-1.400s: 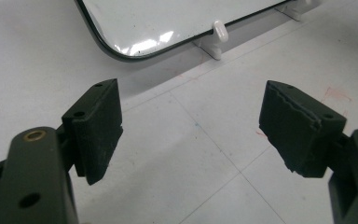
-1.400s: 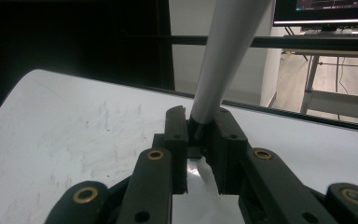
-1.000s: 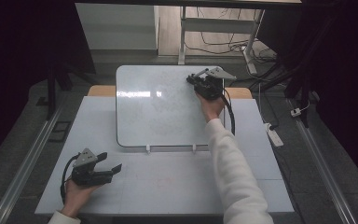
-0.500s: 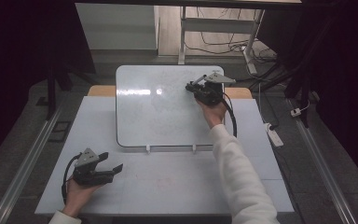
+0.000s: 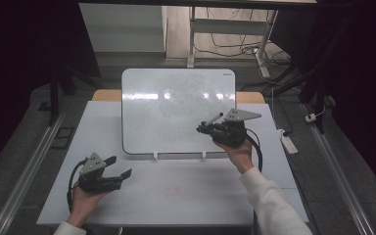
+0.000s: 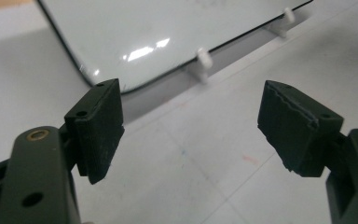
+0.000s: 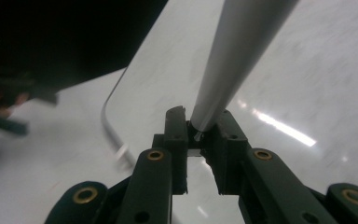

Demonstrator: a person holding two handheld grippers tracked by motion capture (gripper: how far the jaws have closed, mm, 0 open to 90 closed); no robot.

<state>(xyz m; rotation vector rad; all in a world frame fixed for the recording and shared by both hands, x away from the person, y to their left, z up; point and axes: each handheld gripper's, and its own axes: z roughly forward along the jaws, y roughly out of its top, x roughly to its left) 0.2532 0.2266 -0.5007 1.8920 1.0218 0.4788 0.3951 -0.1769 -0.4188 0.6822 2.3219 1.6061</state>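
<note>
White and glossy, the rounded-corner whiteboard [image 5: 176,110] lies on the pale grey table [image 5: 176,196], its near edge resting against two small white pegs [image 6: 204,58]. Its surface carries only faint smudges; no writing, brand or label can be read anywhere. The right black two-jaw gripper [image 5: 201,129], held in the person's right hand [image 5: 237,152], hovers over the board's right part with its jaws closed narrowly on a slim grey marker pen [image 7: 233,60]. In the high view the pen's long axis slants up and to the right, away from the jaw tips. The left black two-jaw gripper [image 6: 191,126] sits near the table's front left corner in the left hand [image 5: 81,198], jaws spread wide and holding nothing.
</note>
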